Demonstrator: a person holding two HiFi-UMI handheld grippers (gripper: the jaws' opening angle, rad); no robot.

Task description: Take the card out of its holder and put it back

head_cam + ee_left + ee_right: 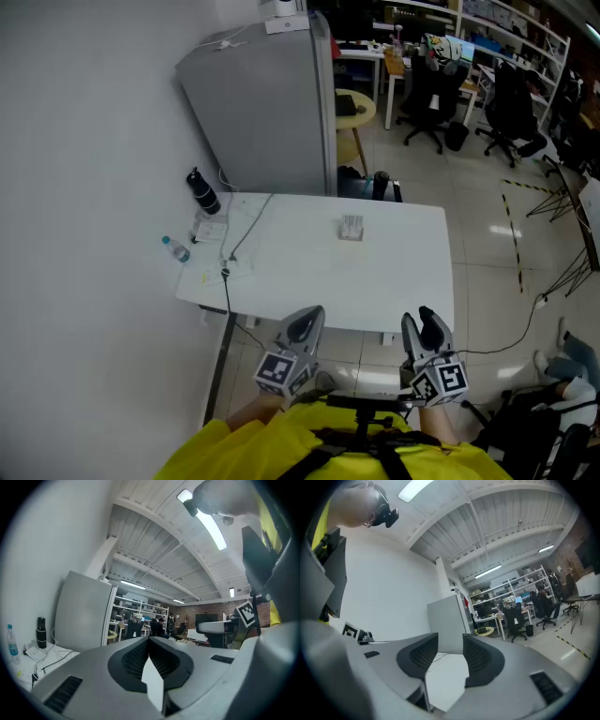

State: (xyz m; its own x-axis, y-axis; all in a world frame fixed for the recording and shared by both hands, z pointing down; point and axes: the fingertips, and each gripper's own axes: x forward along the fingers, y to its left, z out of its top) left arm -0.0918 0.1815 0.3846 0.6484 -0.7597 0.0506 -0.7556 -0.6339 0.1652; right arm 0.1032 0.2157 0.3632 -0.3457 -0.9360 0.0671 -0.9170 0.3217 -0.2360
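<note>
A: Where's the card?
B: In its holder (351,228) on the table (403,281), near the far edge, a bit right of middle. It's too small here to tell card from holder.
A: Grippers?
B: Both are low, off the near edge, well apart from the holder. Left gripper (304,324): jaws pressed together, nothing in them. Right gripper (424,326): jaws spread, gap empty.
A: Task started?
B: Looks like no. The holder stands alone and neither gripper is near it.
A: How will it handle?
B: My guess: the card is light, thin, fairly stiff and probably slick, and it would bend if squeezed hard. The holder looks small and light, so it may slide or tip on the smooth top when the card is pulled.
A: Where to grab?
B: Take the card by whatever top edge stands clear of the holder, pads flat on both faces. The other gripper steadies the holder at its side or base. The left would need to open first.
A: Clutter?
B: A dark bottle (202,192) and a cable (246,230) by the left edge, well apart from the holder. Not in the way.
</note>
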